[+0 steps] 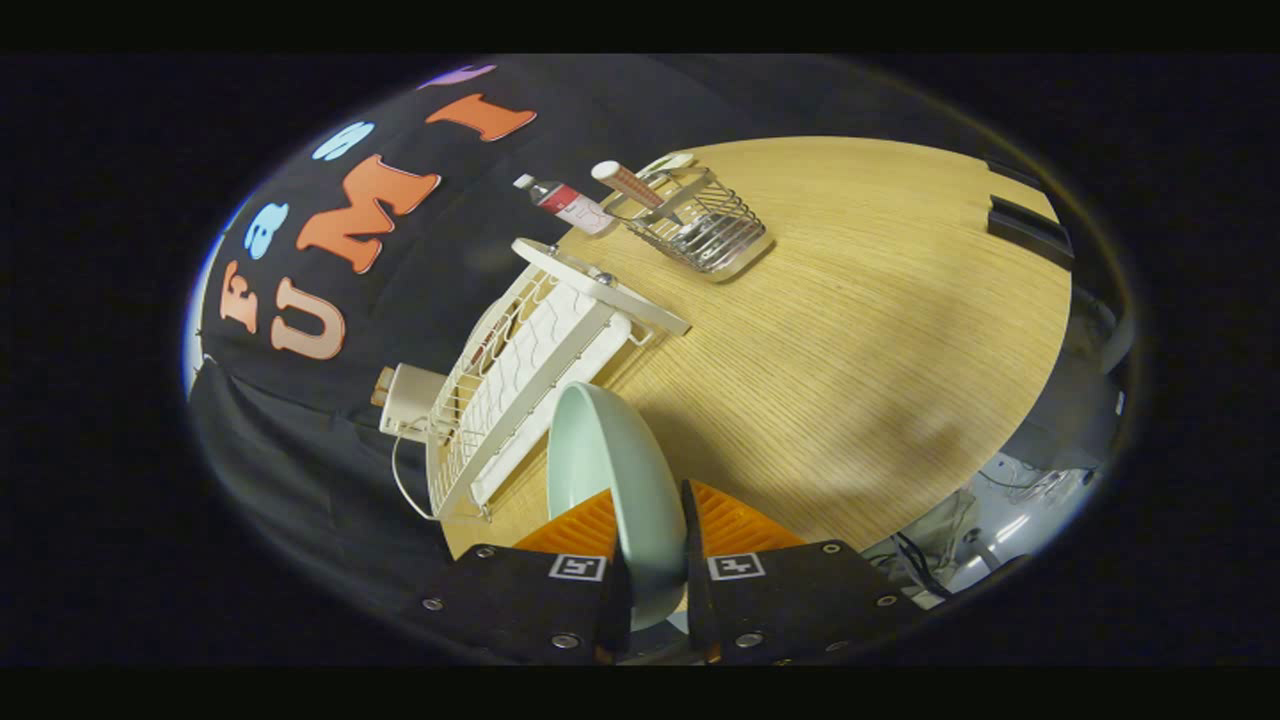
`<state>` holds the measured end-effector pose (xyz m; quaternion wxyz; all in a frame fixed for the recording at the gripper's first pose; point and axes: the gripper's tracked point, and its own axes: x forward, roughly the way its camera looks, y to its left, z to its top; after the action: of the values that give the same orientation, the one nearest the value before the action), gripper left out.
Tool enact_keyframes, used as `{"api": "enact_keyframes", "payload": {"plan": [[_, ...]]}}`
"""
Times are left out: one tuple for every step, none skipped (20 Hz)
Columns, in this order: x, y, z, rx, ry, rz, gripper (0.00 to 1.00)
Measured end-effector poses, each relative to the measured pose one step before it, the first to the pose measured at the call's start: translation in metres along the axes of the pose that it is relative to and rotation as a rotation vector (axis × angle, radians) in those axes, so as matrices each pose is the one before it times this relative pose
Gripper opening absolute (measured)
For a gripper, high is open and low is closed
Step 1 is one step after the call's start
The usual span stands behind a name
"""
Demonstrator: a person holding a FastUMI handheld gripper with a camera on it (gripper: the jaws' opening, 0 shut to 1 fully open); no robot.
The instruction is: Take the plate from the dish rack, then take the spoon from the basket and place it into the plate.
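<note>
Claw (655, 540) clenched on the pale green plate (610, 470), both fingers pressing its rim, so the plate stands on edge between them and reaches ahead over the wooden bench (850, 330). Just beside the plate stands the white dish rack (520, 380). Beyond it sits the wire basket (700, 225); a brown handle (630, 185) sticks out, but the spoon itself is hard to make out. A small bottle (565, 200) lies nearby.

Light wood-grain tabletop (850, 330) seen tilted, soft shadows cast across it. Black cloth wall (400, 330) hung behind, toward 10 o'clock. Pale floor (1010, 520) glimpsed at 4 o'clock.
</note>
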<state>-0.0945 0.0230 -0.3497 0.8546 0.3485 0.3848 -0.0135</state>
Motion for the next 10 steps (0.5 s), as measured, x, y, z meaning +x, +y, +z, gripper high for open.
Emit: {"api": "enact_keyframes", "payload": {"plan": [[0.00359,-0.00003,-0.00270,0.01922,0.00429,0.00722,0.23],[0.00518,0.00071,-0.00204,0.01555,0.00788,0.00495,0.23],[0.00205,0.00020,-0.00315,0.00761,0.01056,0.00381,0.23],[0.00145,-0.00162,-0.00156,0.00043,0.00758,-0.00573,0.24],[0.00093,-0.00255,-0.00203,-0.00786,0.00694,-0.01478,0.24],[0.00049,-0.00399,-0.00148,-0.01725,0.00672,-0.02175,0.27],[-0.00217,-0.00794,-0.00036,-0.03263,0.00573,-0.03587,0.33],[-0.00234,-0.00568,-0.00122,-0.03722,0.01211,-0.02376,0.39],[-0.00652,-0.00169,0.00085,-0.01781,0.00879,-0.00696,0.44],[-0.00463,-0.00408,0.00535,-0.00844,-0.00471,-0.01114,0.58]]}}
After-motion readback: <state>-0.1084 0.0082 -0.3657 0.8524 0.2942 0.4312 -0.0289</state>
